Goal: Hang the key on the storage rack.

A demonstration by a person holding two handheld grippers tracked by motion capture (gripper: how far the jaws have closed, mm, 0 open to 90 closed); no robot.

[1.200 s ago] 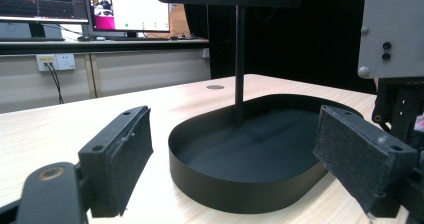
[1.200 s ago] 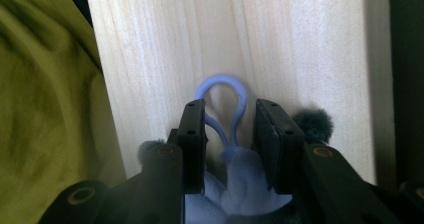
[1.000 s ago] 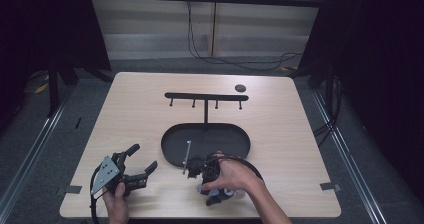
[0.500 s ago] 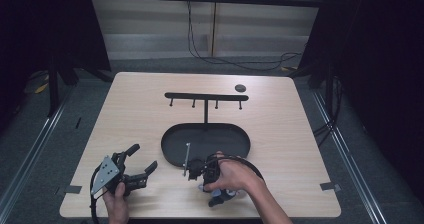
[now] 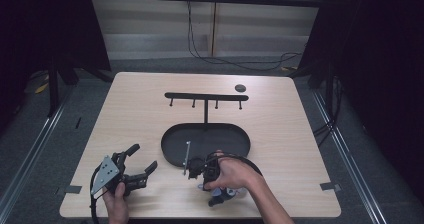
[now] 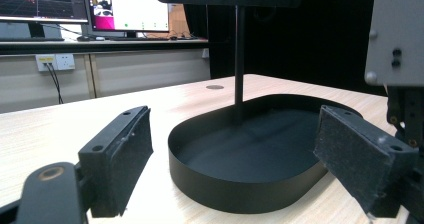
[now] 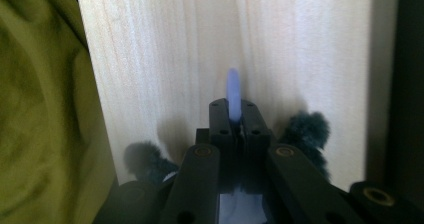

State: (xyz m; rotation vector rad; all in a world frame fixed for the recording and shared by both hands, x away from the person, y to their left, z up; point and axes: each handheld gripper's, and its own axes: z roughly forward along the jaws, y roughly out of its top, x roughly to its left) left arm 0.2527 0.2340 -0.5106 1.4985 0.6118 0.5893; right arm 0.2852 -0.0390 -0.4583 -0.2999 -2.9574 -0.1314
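The right gripper (image 7: 234, 115) is clamping a pale blue ring-shaped piece (image 7: 233, 93) edge-on between its closed jaws, sitting at the tray's (image 5: 172, 154) five o'clock over the wooden table (image 5: 135, 114). The left gripper (image 5: 136, 160), at the tray's eight o'clock, is resting with jaws spread wide, holding nothing.
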